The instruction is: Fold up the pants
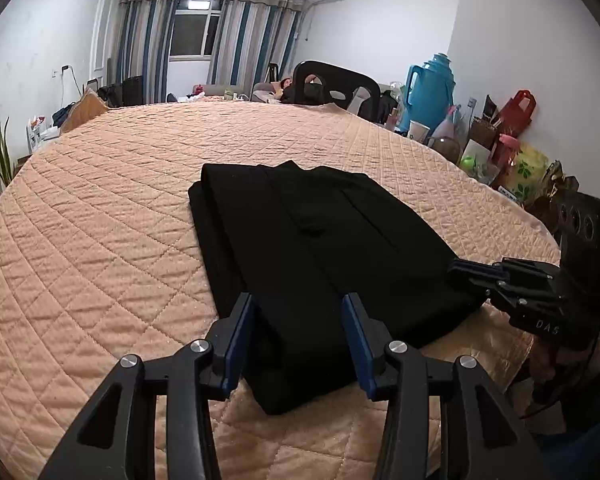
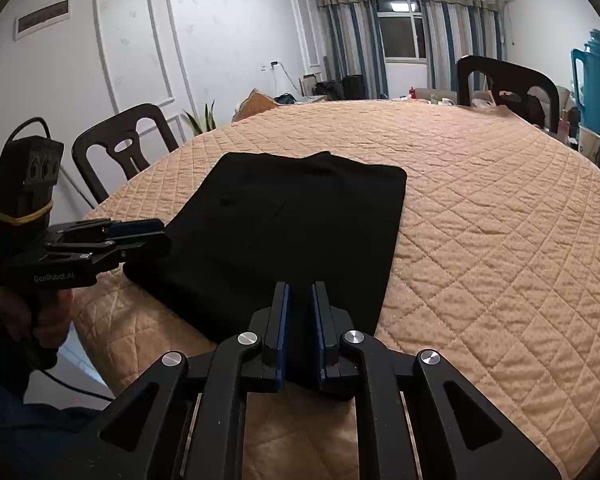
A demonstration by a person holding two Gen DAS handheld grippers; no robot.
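The black pants (image 1: 316, 256) lie folded into a thick rectangle on the peach quilted table cover (image 1: 112, 216); they also show in the right wrist view (image 2: 288, 224). My left gripper (image 1: 300, 300) is open, its blue-padded fingers standing wide over the near end of the stack; it shows from the side in the right wrist view (image 2: 156, 234) at the stack's left corner. My right gripper (image 2: 300, 286) has its jaws nearly closed with a narrow gap, at the near edge of the pants; it shows in the left wrist view (image 1: 460, 270) touching the stack's right corner.
The table's near edge (image 2: 100, 320) drops off at the left. Dark chairs stand at the left (image 2: 120, 148) and the far side (image 1: 332, 84). A teal thermos (image 1: 430, 92), a cup and bags crowd the right side.
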